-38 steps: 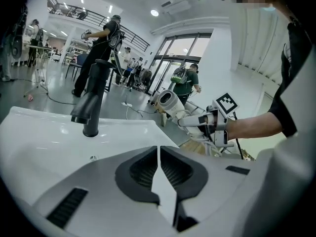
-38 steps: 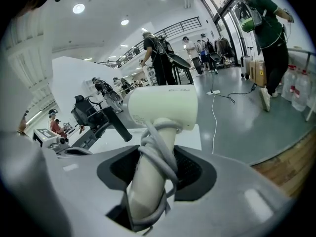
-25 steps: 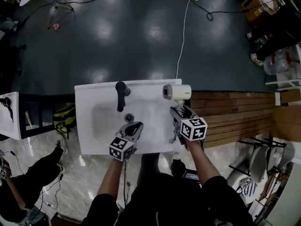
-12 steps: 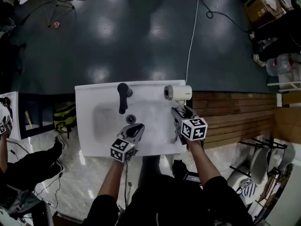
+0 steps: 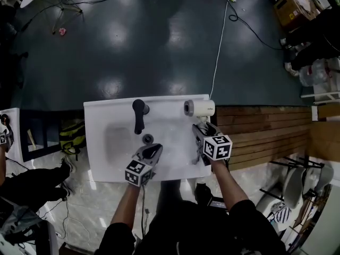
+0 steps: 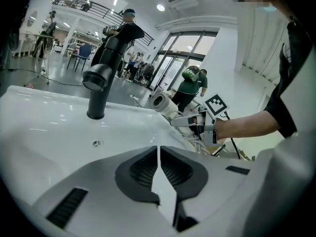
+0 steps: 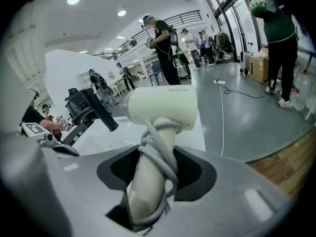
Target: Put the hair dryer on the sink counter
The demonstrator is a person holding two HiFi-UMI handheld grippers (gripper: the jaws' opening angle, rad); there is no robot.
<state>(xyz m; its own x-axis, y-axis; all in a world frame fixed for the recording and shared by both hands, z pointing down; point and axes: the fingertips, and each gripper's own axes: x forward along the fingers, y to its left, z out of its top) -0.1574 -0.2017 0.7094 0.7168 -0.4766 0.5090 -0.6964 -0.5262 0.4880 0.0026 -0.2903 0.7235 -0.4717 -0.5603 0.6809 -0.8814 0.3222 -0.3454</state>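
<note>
My right gripper (image 5: 202,133) clamps the cord-wrapped handle of the white hair dryer (image 5: 200,108), which is over the sink counter (image 5: 103,116) at its 1 o'clock corner; I cannot tell whether it touches. My left gripper (image 5: 150,152), jaws pressed together on nothing, hovers at 6 o'clock from the black faucet (image 5: 139,114).

Your white hair dryer (image 7: 160,107), cord wound round its handle, stands handle-down, clamped at the handle by your right gripper (image 7: 150,181). Its barrel lies level above the far right corner of the white sink counter (image 5: 103,110), round opening turned to your left; contact with the counter cannot be told.
</note>
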